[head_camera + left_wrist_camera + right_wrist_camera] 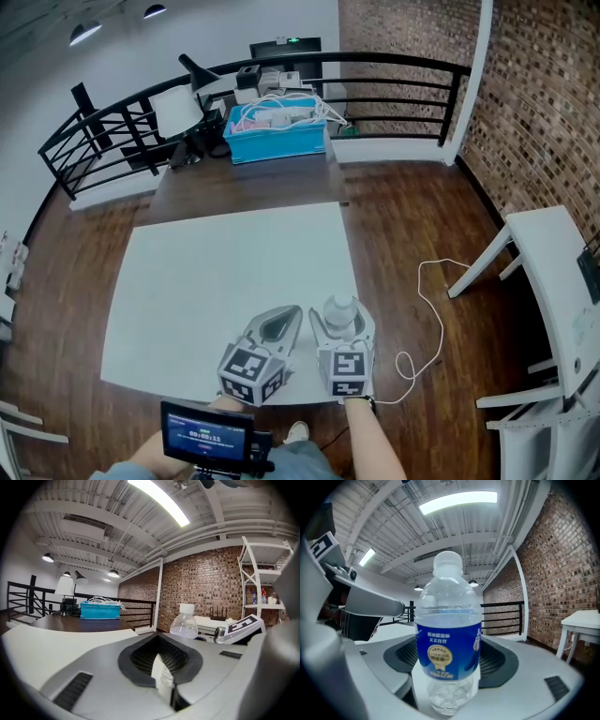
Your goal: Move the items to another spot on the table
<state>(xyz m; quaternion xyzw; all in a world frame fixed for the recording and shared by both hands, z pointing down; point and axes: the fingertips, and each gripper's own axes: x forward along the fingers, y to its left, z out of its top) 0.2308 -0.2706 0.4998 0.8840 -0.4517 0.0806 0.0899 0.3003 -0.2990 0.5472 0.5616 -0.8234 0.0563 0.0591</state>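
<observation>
A clear water bottle (339, 317) with a white cap and blue label stands upright near the front edge of the white table (225, 272). My right gripper (342, 321) is around it, jaws wide apart. In the right gripper view the bottle (447, 644) fills the middle, and a sliver of table shows on either side of it between bottle and pads. My left gripper (287, 317) rests just left of it, jaws together with nothing in them. From the left gripper view (159, 645) the bottle (185, 623) stands to the right, past the jaw.
Behind the white table is a dark table (246, 183) with a blue crate (275, 131) of cables and a lamp (178, 111). A black railing (394, 66) runs behind. A white cable (427, 309) lies on the wood floor; a white table (553, 253) stands right.
</observation>
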